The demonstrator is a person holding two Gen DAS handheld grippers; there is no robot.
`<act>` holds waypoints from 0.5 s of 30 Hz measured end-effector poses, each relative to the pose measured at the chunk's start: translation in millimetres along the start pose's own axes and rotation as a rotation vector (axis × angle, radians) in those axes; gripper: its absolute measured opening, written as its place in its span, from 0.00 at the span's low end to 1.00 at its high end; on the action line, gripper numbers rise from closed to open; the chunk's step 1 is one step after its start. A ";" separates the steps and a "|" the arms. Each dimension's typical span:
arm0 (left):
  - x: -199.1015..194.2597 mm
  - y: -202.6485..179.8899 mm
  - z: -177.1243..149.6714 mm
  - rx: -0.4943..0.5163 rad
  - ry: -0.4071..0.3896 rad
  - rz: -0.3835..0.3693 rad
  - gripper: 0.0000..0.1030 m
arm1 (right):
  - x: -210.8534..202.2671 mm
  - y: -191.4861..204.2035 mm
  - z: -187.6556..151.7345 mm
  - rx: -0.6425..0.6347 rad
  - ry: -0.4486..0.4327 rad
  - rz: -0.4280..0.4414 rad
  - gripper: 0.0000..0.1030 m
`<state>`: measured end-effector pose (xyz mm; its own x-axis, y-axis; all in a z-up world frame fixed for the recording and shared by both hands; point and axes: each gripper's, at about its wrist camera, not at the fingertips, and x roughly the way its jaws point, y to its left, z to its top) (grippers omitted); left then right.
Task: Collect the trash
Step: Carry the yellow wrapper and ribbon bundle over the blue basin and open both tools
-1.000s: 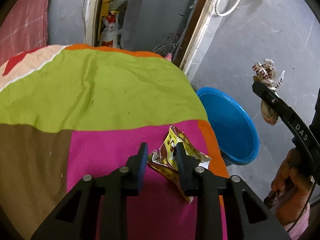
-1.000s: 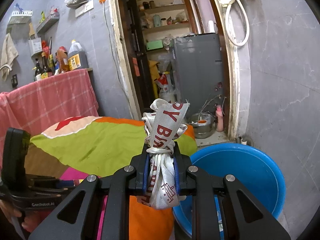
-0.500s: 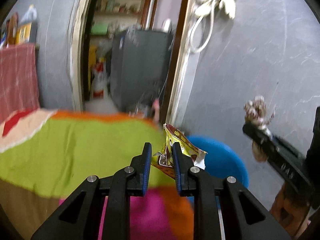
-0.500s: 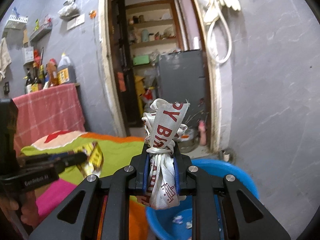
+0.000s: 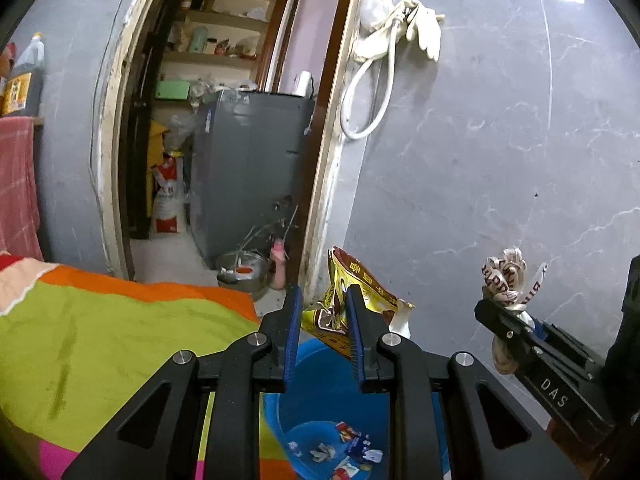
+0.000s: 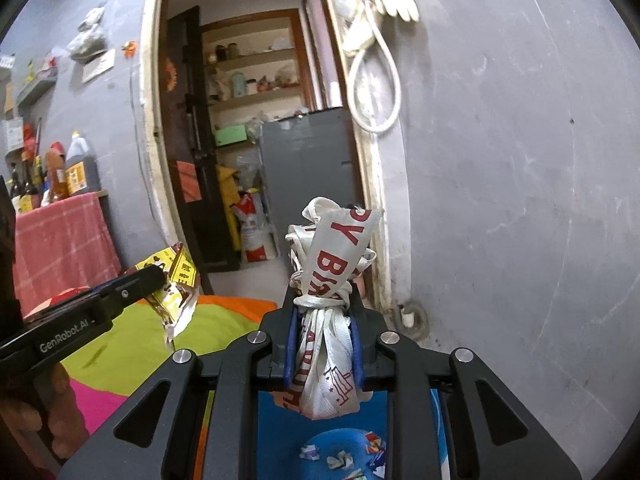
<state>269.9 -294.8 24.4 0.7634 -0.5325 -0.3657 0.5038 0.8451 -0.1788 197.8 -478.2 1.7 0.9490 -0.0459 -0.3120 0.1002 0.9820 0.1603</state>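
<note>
My left gripper is shut on a crumpled yellow snack wrapper, held in the air above a blue basin. Several paper scraps lie on the basin's floor. In the right wrist view my right gripper holds a knotted white ribbon bundle with red letters over the same basin. Its jaws are opening, with the pads still against the ribbon. Each gripper shows in the other's view: the right gripper with the ribbon, the left gripper with the wrapper.
A bed with a green, orange and pink blanket lies to the left of the basin. Behind is a doorway with a grey appliance and a metal bowl on the floor. A grey wall with a hanging hose stands to the right.
My left gripper lifted the wrapper off the pink part of the blanket and carried it right, over the basin. My right gripper swung right with the ribbon, over the basin too.
</note>
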 end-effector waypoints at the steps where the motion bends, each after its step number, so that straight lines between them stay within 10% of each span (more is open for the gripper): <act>1: 3.3 -2.4 -0.7 -0.003 0.007 0.000 0.18 | 1.3 -2.2 -2.2 0.002 0.005 -0.004 0.20; 15: 22.4 0.5 -9.6 -0.035 0.072 0.011 0.30 | 18.7 -17.7 -13.4 0.050 0.060 -0.010 0.32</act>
<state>283.4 -305.8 7.4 0.7372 -0.5192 -0.4324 0.4802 0.8528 -0.2053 209.7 -494.0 -19.5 0.9282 -0.0435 -0.3695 0.1264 0.9710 0.2031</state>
